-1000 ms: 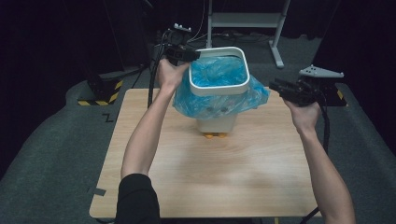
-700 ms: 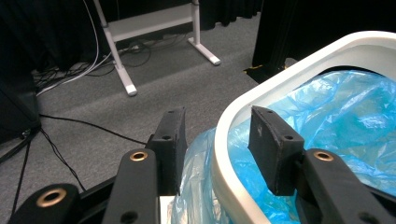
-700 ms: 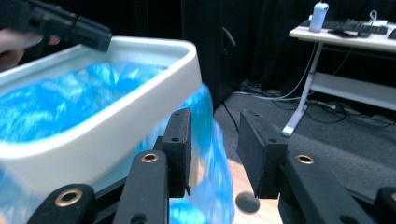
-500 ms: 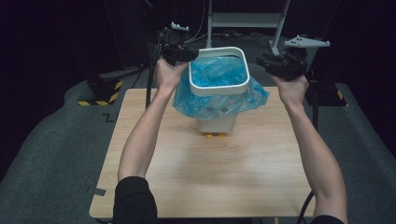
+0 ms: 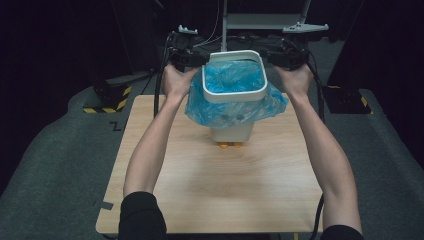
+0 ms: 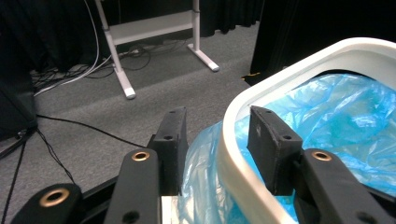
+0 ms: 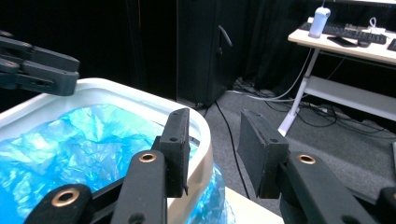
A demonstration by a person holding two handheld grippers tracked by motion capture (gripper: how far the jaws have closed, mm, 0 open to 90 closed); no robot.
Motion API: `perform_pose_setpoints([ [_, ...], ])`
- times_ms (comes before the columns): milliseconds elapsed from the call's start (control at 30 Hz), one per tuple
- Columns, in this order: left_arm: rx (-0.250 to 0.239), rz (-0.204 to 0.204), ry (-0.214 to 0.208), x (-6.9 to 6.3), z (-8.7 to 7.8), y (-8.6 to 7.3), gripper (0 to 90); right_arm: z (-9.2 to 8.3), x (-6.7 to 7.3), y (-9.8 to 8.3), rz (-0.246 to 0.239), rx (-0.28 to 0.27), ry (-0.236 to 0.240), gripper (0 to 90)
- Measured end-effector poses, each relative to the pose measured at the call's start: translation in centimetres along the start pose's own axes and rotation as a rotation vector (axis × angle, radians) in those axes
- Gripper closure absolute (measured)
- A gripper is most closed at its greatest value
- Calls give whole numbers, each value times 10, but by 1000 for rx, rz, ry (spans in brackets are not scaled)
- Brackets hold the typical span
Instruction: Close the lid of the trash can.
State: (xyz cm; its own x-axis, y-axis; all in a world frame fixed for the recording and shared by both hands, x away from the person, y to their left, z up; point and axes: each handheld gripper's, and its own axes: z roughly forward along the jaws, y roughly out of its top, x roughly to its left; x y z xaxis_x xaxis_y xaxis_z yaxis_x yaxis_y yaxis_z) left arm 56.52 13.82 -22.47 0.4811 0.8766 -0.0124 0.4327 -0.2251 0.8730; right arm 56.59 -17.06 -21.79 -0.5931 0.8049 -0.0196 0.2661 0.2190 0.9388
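one white plastic waste bin (image 5: 232,107) stands upright near the far middle of one wooden table (image 5: 210,195), with one blue liner bag (image 5: 235,80) dropped inside it and its surplus film folded outward over the walls. one white rim ring (image 5: 234,95) sits on top of the bin mouth; its likely purpose is to pin the bag's folded edge so the liner cannot slip in. the left gripper (image 5: 192,59) is stationed at the ring's left side and the right gripper (image 5: 280,57) at its right side, a symmetric arrangement that would keep the ring level when it is pressed or lifted. in the left gripper view, the left gripper (image 6: 217,140) straddles the ring (image 6: 233,154), one jaw outside against the bag overhang and one inside over the liner (image 6: 345,121); the jaws stand apart and whether the pads press on the ring cannot be told. in the right gripper view, the right gripper (image 7: 212,140) has its jaws apart, the near jaw beside the ring's corner (image 7: 198,154), nothing clamped. two small orange items (image 5: 230,145) lie at the bin's base; what they are cannot be told. count: two grippers, one bin, one bag, one ring.
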Motion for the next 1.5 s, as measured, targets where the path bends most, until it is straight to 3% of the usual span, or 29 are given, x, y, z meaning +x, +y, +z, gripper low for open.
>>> perform_pose_setpoints([
  [300, 14, -10, -12, -2, 2, 0, 658, 17, 4, -1, -18, 48, -13, 640],
  [767, 30, -16, -4, -12, 10, 0, 750, 22, 13, -3, -72, 94, -54, 741],
  [933, 29, 8, 27, -14, 9, 3, 786, 22, 16, -2, -86, 105, -69, 744],
  [1167, 42, 45, 39, -17, 11, 9, 816, 19, 19, -2, -102, 120, -87, 746],
  [1500, 46, 66, 38, -18, 15, 11, 816, 21, 16, -6, -91, 147, -92, 756],
])
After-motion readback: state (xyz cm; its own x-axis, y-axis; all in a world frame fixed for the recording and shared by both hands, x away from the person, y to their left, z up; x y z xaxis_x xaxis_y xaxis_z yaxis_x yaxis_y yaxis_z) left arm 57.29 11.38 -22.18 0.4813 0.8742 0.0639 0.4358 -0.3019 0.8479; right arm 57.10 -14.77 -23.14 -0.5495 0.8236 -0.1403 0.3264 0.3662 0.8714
